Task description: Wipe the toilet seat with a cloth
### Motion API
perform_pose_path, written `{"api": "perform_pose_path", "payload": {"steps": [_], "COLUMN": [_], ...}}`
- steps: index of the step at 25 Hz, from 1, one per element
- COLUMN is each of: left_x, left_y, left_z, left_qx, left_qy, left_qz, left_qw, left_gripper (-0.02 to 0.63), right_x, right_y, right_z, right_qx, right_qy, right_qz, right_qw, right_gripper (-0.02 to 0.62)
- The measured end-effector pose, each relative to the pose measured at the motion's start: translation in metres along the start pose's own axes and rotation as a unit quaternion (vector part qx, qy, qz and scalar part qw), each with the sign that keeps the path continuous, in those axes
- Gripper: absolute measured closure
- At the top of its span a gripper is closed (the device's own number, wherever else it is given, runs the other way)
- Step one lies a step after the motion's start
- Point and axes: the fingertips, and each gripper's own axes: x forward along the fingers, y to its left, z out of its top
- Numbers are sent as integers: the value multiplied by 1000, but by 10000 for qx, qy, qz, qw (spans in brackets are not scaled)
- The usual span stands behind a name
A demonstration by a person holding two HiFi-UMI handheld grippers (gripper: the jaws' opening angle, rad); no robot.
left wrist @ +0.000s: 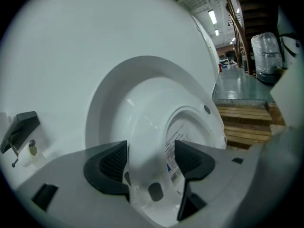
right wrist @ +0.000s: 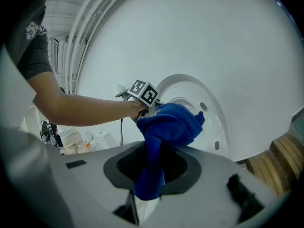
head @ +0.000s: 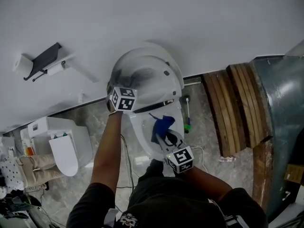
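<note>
The white toilet (head: 142, 132) stands against the wall with its seat and lid (head: 145, 72) raised. In the left gripper view the raised seat's edge (left wrist: 142, 175) runs between the dark pads (left wrist: 113, 164), which stand apart on either side of it, so my left gripper (left wrist: 151, 161) is open. Its marker cube (head: 122, 99) shows at the seat's left side. My right gripper (right wrist: 152, 164) is shut on a bunched blue cloth (right wrist: 168, 125). That cloth (head: 163, 126) hangs over the bowl, in front of the right marker cube (head: 180, 159).
A toilet-paper holder (head: 45, 60) hangs on the wall at left. A second white toilet (head: 64, 148) and cluttered items sit on the floor at left. A green-handled brush (head: 187, 114) stands right of the bowl, and wooden pallets (head: 237, 108) lie beyond it.
</note>
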Motion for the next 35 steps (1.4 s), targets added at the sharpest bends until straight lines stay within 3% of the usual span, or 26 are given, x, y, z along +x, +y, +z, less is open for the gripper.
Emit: {"api": "perform_pose_path", "payload": {"steps": [14, 31, 35], "left_x": [-4, -79, -98], "left_y": [-8, -52, -65], "left_z": [-2, -9, -15], "left_qx": [121, 385, 680], "left_qy": [301, 247, 279], "left_qz": [-235, -380, -329], "left_qw": [9992, 9982, 9968], "left_gripper": [307, 307, 308], "right_x": [-11, -45, -54], "right_y": [-23, -65, -72], "right_z": [-7, 25, 34], "right_qx": [69, 107, 92], "right_qy": [-82, -567, -647], "right_qz": [-218, -625, -700], "right_qw": [9997, 9964, 9954], "right_gripper": [517, 517, 517]}}
